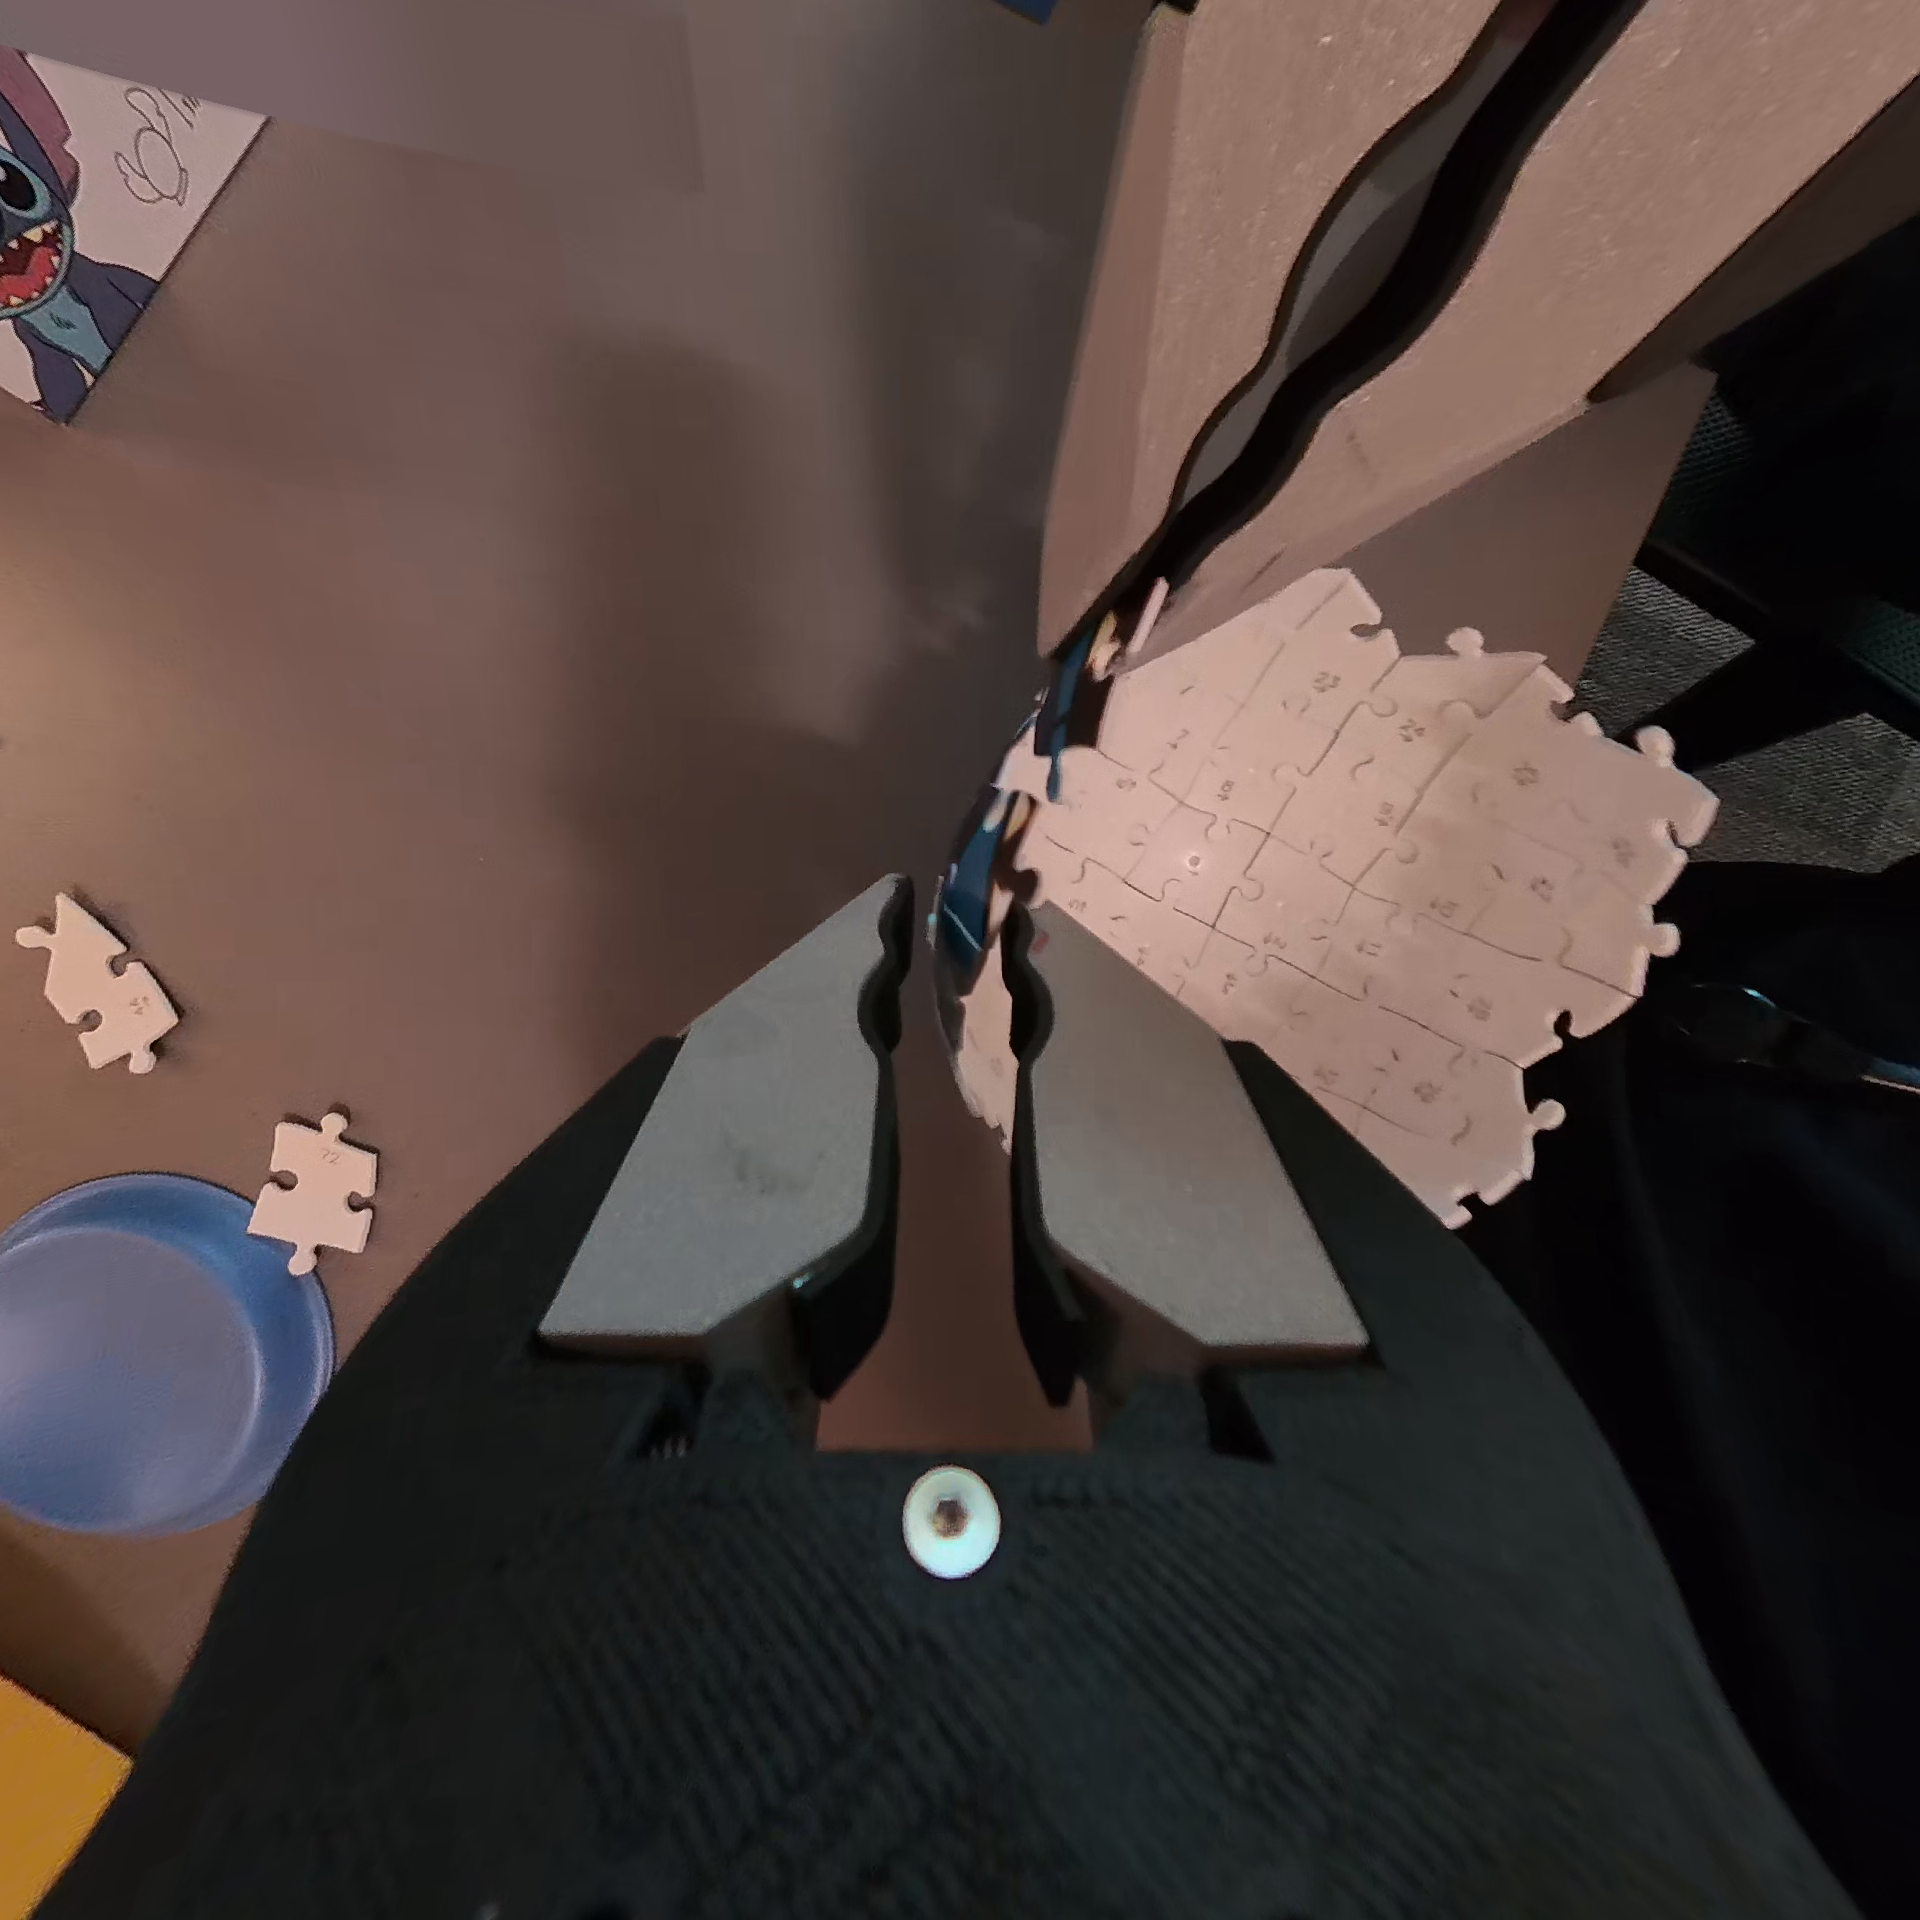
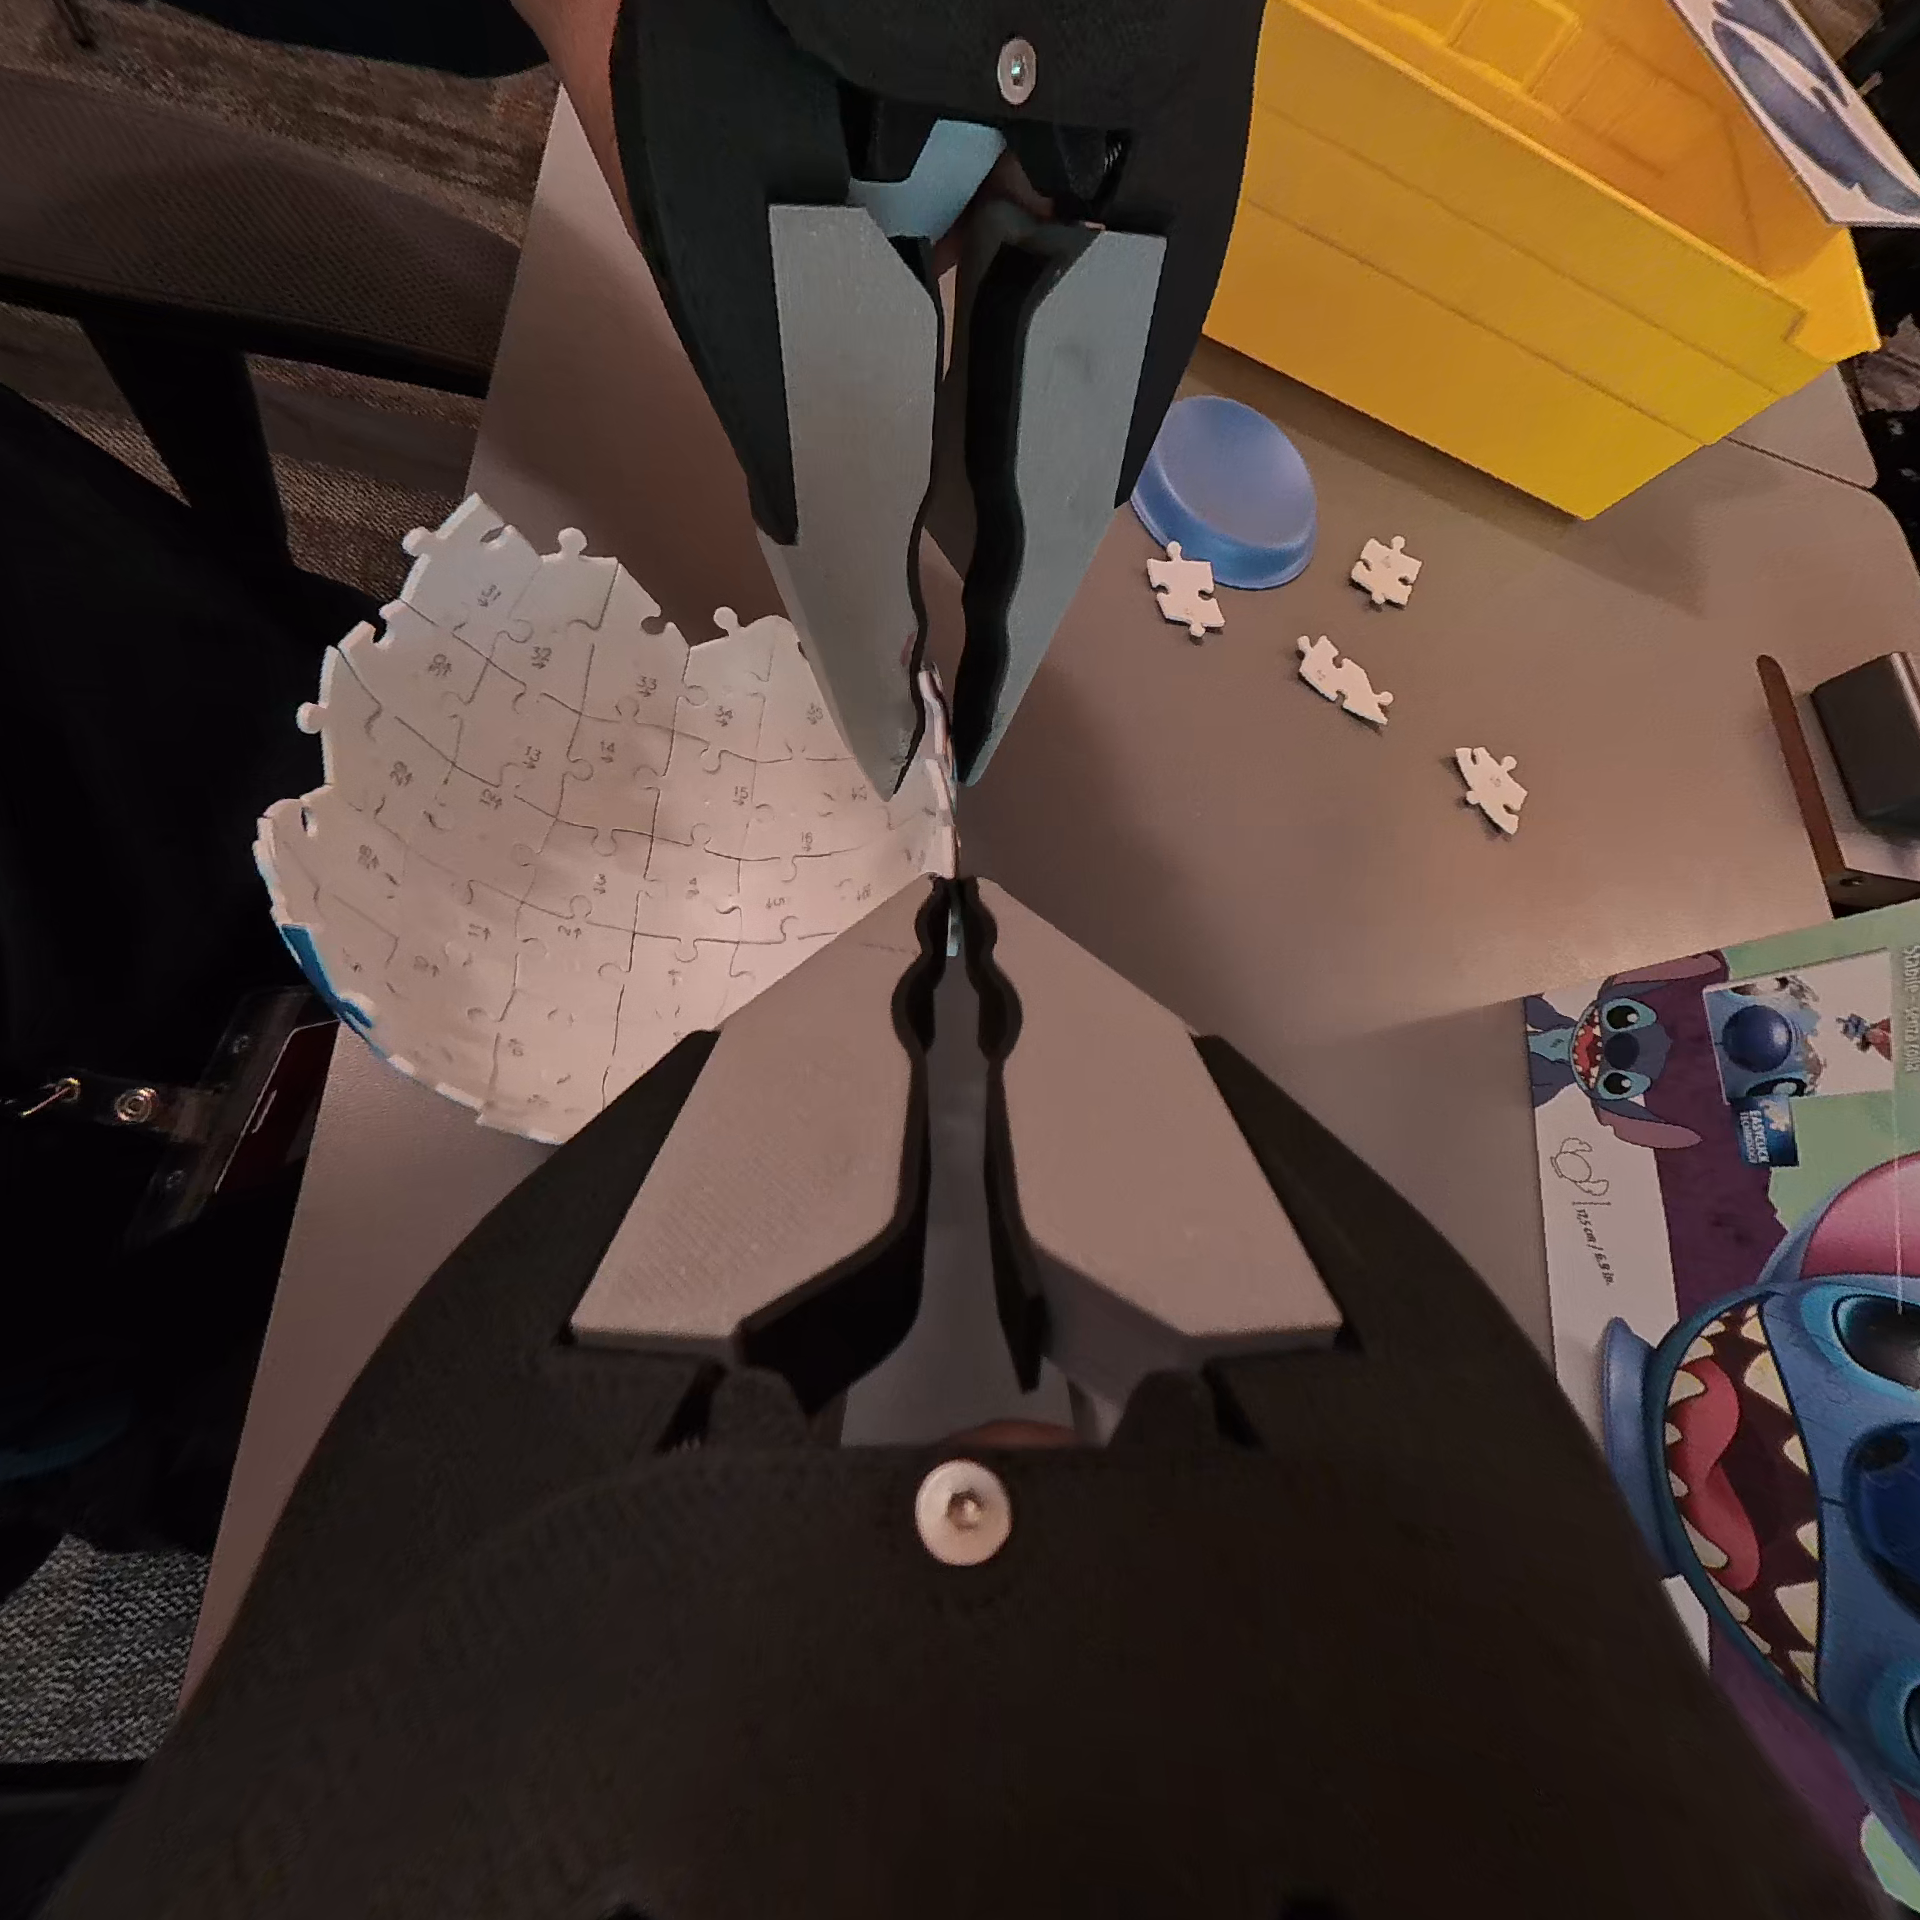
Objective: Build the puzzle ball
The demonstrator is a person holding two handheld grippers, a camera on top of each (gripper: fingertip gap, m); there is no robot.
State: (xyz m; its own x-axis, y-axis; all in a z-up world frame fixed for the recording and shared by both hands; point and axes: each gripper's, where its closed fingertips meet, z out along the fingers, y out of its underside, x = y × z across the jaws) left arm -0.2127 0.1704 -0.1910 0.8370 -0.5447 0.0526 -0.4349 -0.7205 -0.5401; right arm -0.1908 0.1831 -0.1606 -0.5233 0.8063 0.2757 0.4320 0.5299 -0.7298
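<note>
The partly built puzzle ball (image 2: 540,831) is a curved shell with a white numbered inside and a blue outside. It hangs past the table's near edge and also shows in the left wrist view (image 1: 1351,883). My left gripper (image 1: 961,914) is shut on the shell's rim; in the right wrist view it (image 2: 930,774) comes down from the top. My right gripper (image 2: 951,894) is shut on the same rim just beside it, tip to tip. In the left wrist view it (image 1: 1101,644) reaches in from the upper right. Whether either holds a separate piece is hidden.
Several loose white pieces (image 2: 1342,677) lie on the grey table (image 2: 1195,883) near a blue bowl (image 2: 1226,494). A yellow box (image 2: 1507,260) stands behind, the printed puzzle box (image 2: 1714,1247) at right, a black device (image 2: 1870,738) beyond. A person in dark clothing (image 2: 125,831) sits at left. The left tips stand about 20 cm off the blue bowl (image 2: 1226,494). My left wrist view (image 1: 159,1333) looks at it from another angle.
</note>
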